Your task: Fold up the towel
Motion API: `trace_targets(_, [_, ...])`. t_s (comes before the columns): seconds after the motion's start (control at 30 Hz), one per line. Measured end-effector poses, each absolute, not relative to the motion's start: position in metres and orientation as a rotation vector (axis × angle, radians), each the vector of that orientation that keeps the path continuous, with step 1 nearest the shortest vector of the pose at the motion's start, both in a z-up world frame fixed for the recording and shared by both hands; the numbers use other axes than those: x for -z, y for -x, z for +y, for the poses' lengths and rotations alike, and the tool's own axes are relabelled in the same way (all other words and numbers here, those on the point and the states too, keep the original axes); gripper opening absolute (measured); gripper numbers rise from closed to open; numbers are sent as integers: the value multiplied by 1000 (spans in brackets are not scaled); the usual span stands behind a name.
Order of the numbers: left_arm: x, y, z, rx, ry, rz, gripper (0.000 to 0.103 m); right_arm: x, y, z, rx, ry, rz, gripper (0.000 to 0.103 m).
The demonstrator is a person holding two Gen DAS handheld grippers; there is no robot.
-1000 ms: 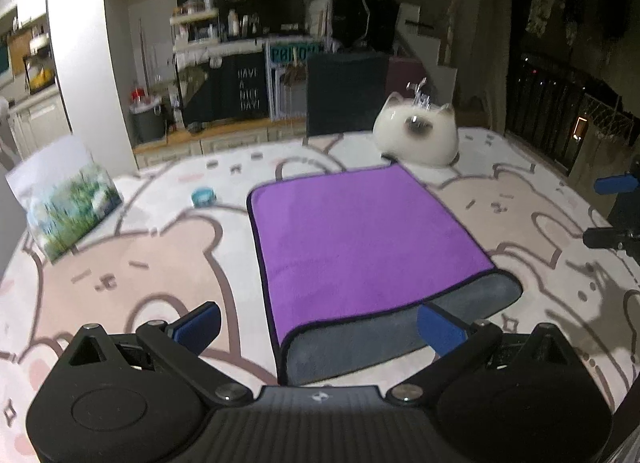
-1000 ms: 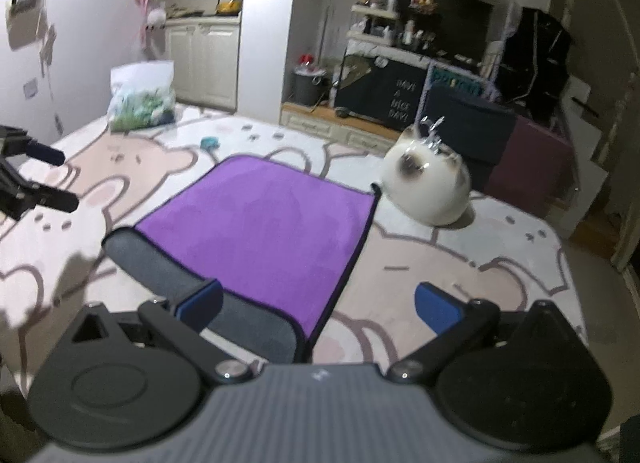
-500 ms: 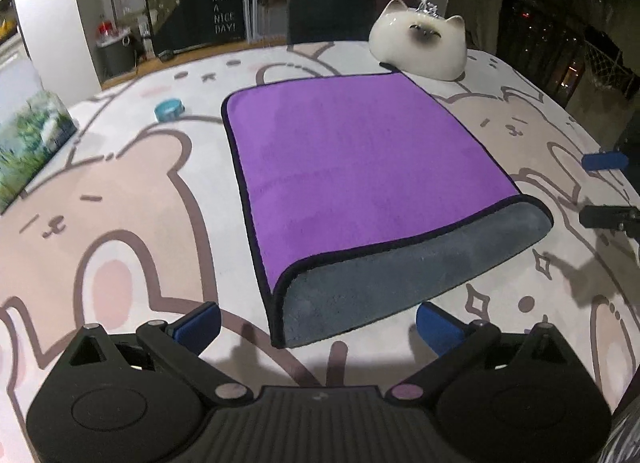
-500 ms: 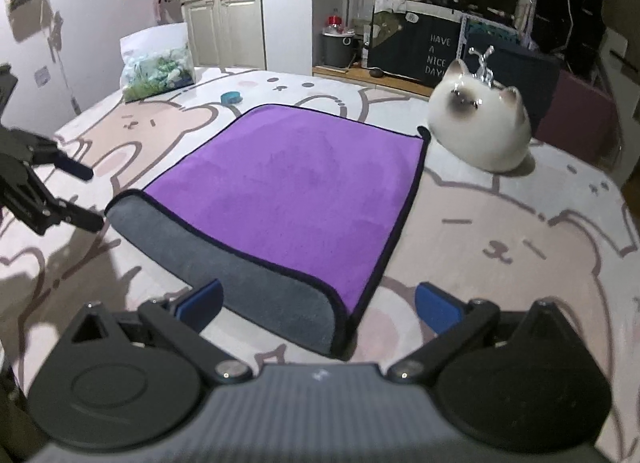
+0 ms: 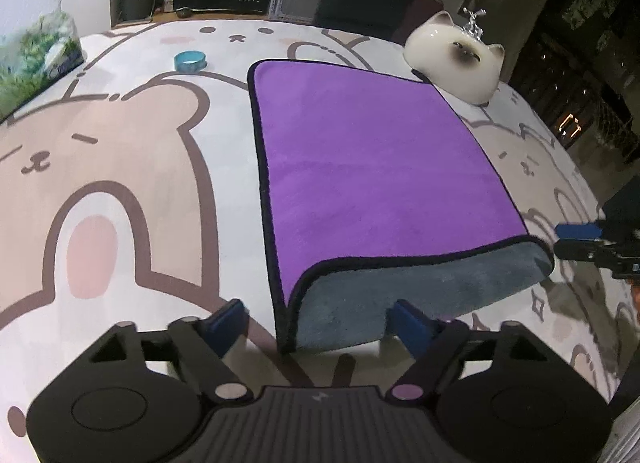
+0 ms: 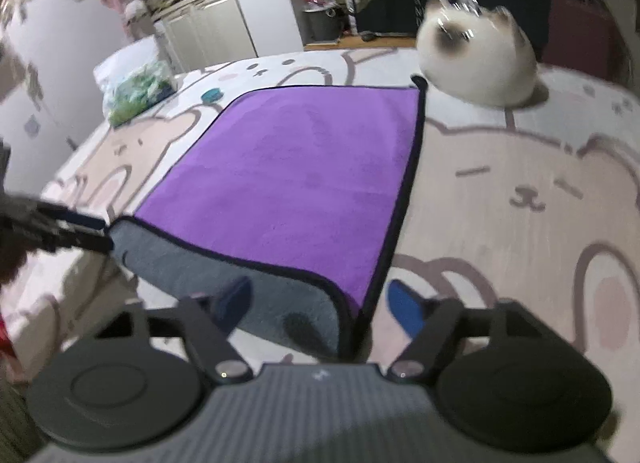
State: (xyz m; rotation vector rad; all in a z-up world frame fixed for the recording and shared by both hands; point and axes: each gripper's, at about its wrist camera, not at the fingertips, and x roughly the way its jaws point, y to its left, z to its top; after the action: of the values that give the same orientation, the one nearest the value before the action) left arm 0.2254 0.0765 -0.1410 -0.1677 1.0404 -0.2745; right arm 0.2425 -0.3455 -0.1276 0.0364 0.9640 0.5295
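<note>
You've got both grippers, left (image 5: 316, 321) and right (image 6: 318, 303), wide open, empty, straddling the purple towel's (image 5: 372, 167) near corners, ready to pinch for folding.

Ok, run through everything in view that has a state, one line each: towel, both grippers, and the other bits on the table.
towel: lying flat, purple side up, near edge turned over showing grey.
left gripper: open, straddling the towel's near left corner.
right gripper: open, straddling the near right corner.
cat figurine: upright beside the towel's far corner.
blue tape roll: lying flat.
</note>
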Motion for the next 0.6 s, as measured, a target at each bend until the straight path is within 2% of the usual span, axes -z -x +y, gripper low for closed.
trace_targets(0.13, [135, -227, 82, 296, 227, 1004, 66, 135, -254, -353, -518, -99, 1017, 54])
trace_targets(0.47, [142, -229, 82, 298, 228, 1046, 47, 147, -260, -344, -542, -83, 1067, 47])
trace_targets(0.6, [144, -230, 85, 291, 223, 1053, 41, 149, -259, -340, -534, -48, 1084, 40])
